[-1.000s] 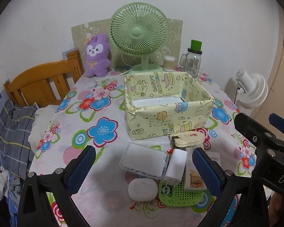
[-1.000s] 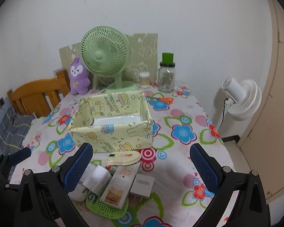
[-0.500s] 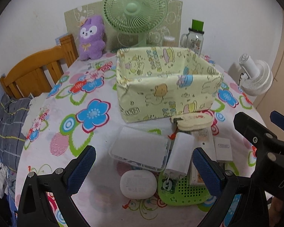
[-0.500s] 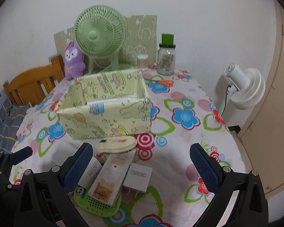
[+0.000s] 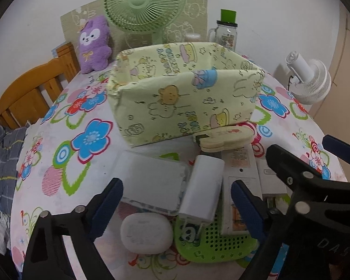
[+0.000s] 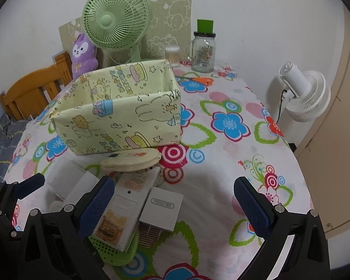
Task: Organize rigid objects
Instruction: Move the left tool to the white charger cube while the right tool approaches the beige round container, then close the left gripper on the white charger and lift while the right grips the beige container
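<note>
A pile of small rigid items lies in front of a yellow printed fabric basket (image 5: 186,93). My left gripper (image 5: 176,207) hangs over the pile with its jaws closing, and its pads touch nothing. Below and between its fingers lie a clear flat box (image 5: 151,182), a white block charger (image 5: 203,189) and a rounded white case (image 5: 147,232). A long white carton (image 6: 128,203) and a square white adapter (image 6: 163,207) rest on a green perforated tray (image 6: 114,252), under my open right gripper (image 6: 175,207). A cream compact (image 6: 130,161) sits against the basket.
At the back stand a green desk fan (image 5: 143,2), a purple plush toy (image 5: 93,44), a glass jar with a green lid (image 6: 203,51) and a cotton-swab pot (image 6: 172,56). A wooden chair (image 5: 28,93) is on the left. A white fan (image 6: 303,93) stands beyond the table's right edge.
Both grippers have come down and closer to the pile, so the items look larger. The left gripper's fingers stand slightly nearer each other. No object has moved.
</note>
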Demonstrator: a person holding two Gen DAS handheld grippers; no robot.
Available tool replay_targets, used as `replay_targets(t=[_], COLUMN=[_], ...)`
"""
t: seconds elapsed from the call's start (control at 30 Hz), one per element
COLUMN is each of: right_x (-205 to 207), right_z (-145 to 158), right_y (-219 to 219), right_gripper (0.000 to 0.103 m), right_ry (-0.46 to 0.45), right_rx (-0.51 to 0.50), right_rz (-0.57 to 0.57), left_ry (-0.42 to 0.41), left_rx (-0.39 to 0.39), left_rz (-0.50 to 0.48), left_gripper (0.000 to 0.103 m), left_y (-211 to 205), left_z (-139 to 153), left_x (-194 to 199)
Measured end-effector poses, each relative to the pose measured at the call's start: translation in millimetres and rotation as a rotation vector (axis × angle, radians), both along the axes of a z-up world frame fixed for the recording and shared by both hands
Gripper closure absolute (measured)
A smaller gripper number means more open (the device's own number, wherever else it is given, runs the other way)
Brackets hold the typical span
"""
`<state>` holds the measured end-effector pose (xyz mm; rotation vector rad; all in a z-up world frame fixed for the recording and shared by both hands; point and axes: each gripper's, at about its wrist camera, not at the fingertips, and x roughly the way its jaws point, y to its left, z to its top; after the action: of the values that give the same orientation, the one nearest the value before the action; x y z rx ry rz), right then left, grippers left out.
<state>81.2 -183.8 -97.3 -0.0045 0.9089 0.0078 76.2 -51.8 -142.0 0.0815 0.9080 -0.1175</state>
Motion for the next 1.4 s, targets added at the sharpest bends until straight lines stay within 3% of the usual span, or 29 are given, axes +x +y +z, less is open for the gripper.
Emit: replay_targets(t=[0.13,0.27,0.53,0.7,1.07,1.4], right_x=[2,5,10,13,29,48], right_z=[-5,-9,-15,-19,-17,-30], right_y=[-1,-2,-1,-3,23,41], right_gripper=[0.000,0.000,0.000,0.000,0.000,0.000], right_ry=[0.014,0.026,0.043,0.056,0.045,0.086], right_rx=[-0.003,0.001,0.007,0.017,0.023,0.037], right_rz=[-0.001,0.001,0.011,0.004,0.081,0.129], left_ry=[0.029,0.027,0.011,0.013,0.044,0.061], left_rx=[0.000,-0.019,-0.023,-0.040,-0.067,-0.068], left_rz=[-0.032,-0.037,-0.049,-0.077,-0.095,-0.045], left_gripper=[0.028,0.033,0.067,0.076,0.076,0.076], left_y=[-9,-11,-15,-17,-12,4], left_z=[-7,-8,-6,-6,-4,-5], left_x=[4,5,3,2,5,17])
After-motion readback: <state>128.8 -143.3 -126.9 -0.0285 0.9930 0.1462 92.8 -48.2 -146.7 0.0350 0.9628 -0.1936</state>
